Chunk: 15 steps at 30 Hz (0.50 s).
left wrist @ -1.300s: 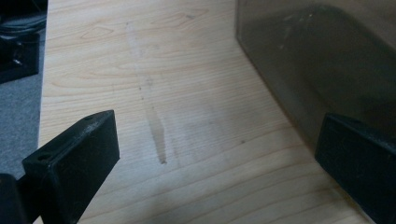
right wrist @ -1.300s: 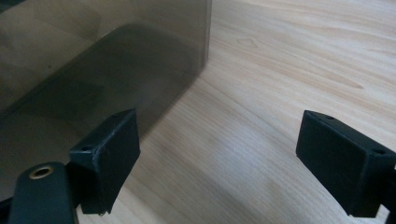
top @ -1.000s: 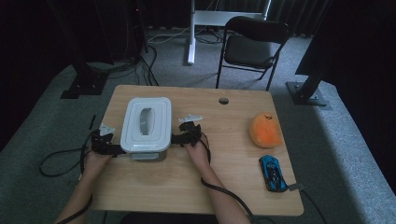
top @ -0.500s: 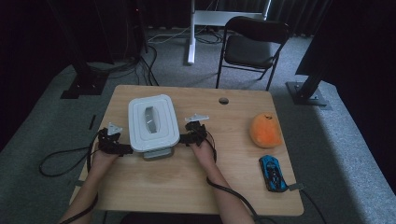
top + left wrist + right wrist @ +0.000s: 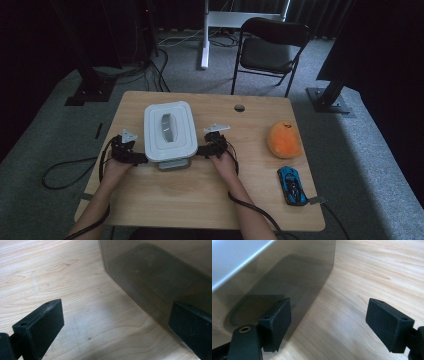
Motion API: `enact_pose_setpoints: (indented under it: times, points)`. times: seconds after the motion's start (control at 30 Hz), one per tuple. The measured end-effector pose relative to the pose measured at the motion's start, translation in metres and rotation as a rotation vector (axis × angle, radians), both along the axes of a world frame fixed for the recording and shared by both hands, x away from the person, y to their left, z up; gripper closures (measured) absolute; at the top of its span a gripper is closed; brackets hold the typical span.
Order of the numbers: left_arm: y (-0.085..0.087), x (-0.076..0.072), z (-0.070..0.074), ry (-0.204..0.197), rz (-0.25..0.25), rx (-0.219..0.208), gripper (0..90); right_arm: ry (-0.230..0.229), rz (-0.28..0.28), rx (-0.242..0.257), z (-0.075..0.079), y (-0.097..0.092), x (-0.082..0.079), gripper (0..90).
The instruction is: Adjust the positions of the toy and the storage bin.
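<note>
We've got a hand-held gripper on each side of the box [image 5: 168,131] mid-frame, probably to lift it evenly. Left hand-held gripper [image 5: 134,157] and right hand-held gripper [image 5: 201,151] both gape wide, holding nothing; the right one's jaws were just narrowing.

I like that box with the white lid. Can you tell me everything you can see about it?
The box is a rectangular tub with smoky see-through plastic walls and a white lid with a grey handle in the middle. The lid is on. It sits flat on the wooden table, left of middle. The left gripper and right gripper stand open beside its near corners.
</note>
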State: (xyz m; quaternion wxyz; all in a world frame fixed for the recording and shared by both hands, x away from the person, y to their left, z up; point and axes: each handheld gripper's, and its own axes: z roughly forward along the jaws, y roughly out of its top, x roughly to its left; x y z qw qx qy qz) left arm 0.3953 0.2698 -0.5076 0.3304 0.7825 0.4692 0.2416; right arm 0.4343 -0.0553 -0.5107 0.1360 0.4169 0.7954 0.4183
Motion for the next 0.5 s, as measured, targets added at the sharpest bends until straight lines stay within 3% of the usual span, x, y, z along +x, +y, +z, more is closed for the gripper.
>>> enact_pose_setpoints:
  times: [0.3, 0.5]
  points:
    - [-0.018, 0.003, 0.001, 0.004, -0.039, 0.004, 0.5, -0.008, 0.002, -0.046, 0.001, -0.018, -0.011, 19.7]
    - [-0.033, 0.005, 0.001, 0.005, -0.068, 0.005, 0.5, -0.007, -0.015, -0.035, 0.0, -0.035, -0.016, 19.7]
